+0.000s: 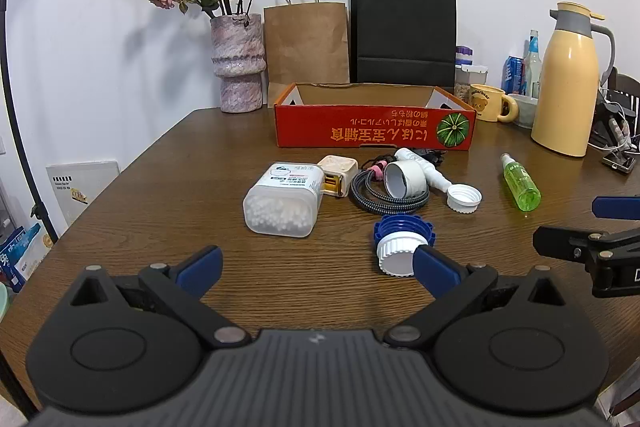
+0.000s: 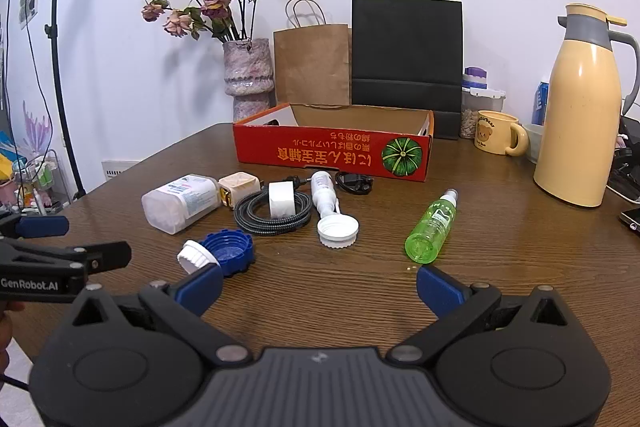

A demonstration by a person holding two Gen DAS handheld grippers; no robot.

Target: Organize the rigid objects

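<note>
An empty red cardboard box [image 1: 372, 127] [image 2: 332, 155] stands at the back of the wooden table. In front of it lie a cotton-swab container [image 1: 284, 199] [image 2: 180, 201], a beige charger [image 1: 338, 175], a coiled cable [image 1: 384, 199] with a white tape roll [image 1: 404, 179] on it, a small white bottle [image 2: 324, 191], a white cap [image 1: 464, 198], a blue cap [image 1: 404, 227] against a ribbed white cap [image 1: 396, 255], and a green spray bottle [image 1: 520, 183] [image 2: 432, 227]. My left gripper [image 1: 316, 259] is open and empty, its right finger beside the ribbed cap. My right gripper [image 2: 320, 275] is open and empty near the green bottle.
A vase of dried roses [image 1: 238, 67], a brown paper bag [image 1: 306, 45] and a black bag [image 1: 402, 31] line the wall. A yellow thermos [image 2: 576, 127], a bear mug [image 2: 496, 135] and jars crowd the right. A phone [image 2: 632, 217] lies at the right edge.
</note>
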